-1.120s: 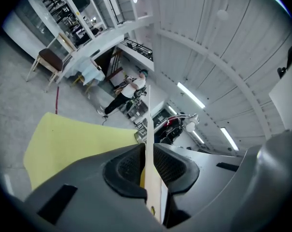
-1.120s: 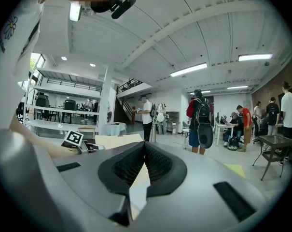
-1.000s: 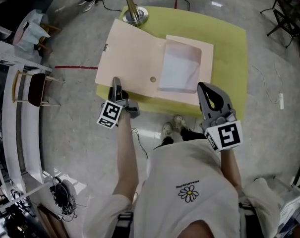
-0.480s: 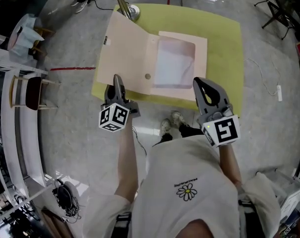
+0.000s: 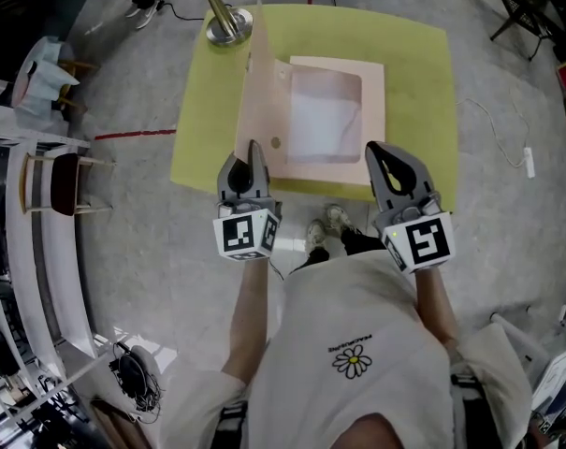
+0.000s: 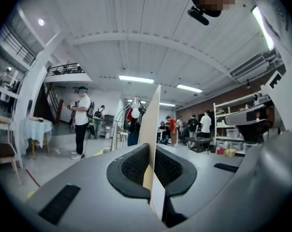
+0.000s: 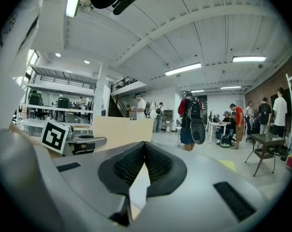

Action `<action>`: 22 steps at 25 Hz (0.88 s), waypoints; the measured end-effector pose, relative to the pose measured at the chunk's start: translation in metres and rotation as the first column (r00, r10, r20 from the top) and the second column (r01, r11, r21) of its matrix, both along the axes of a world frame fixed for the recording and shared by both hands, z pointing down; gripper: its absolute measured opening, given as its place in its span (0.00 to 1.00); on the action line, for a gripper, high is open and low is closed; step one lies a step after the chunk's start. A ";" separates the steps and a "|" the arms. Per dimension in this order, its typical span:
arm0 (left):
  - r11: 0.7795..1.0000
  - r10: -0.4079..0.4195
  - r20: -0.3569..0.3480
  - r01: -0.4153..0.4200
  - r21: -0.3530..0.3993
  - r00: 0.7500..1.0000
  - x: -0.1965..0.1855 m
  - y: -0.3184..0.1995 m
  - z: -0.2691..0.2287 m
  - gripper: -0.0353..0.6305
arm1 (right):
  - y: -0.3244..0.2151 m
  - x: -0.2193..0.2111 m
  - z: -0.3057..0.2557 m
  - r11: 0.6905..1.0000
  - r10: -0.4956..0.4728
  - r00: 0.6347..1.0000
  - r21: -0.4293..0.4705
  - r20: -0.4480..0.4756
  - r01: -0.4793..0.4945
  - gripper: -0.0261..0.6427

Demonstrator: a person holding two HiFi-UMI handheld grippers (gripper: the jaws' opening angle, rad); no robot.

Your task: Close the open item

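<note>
Nearest me, both claws sit at the near edge of the desk (image 5: pixel 418 73). My left claw (image 5: pixel 252 150) is pressed together on the near edge of the folder's cover (image 5: pixel 255 82). In the left gripper view the thin beige board rises straight up between the pads (image 6: pixel 134 166).

My right claw (image 5: pixel 380 152) is also pinched shut, on the near right corner of the back half (image 5: pixel 306 162). That half lies flat on the desk with a white sheet (image 5: pixel 325 120) tucked into it.

The relation that matters is this: the cover stands about upright on its hinge. The hinge line runs away from me, near to far, along the left side of the flat half. So the open half lies to the right of my left claw, toward the right claw.

I judge the folder about halfway closed. The left hand should carry the cover rightward and down over the sheet while the right holds the base steady. The right claw sits where the cover's edge will land, so I may have to let go there before the cover lands.

Farther off, a metal stand (image 5: pixel 228 28) rests at the desk's far left corner, near the cover's far end.
</note>
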State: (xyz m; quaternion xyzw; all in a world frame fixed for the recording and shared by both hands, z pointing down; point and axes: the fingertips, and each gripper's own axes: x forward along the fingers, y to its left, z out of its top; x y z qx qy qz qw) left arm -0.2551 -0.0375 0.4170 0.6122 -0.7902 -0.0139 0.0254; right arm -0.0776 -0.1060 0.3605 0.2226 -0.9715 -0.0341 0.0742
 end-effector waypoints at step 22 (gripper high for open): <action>0.898 0.420 0.310 -0.342 -0.276 0.853 0.131 -0.043 0.046 0.11 | -0.028 0.070 0.027 0.974 0.223 0.974 -0.034 -0.037 -0.224 0.06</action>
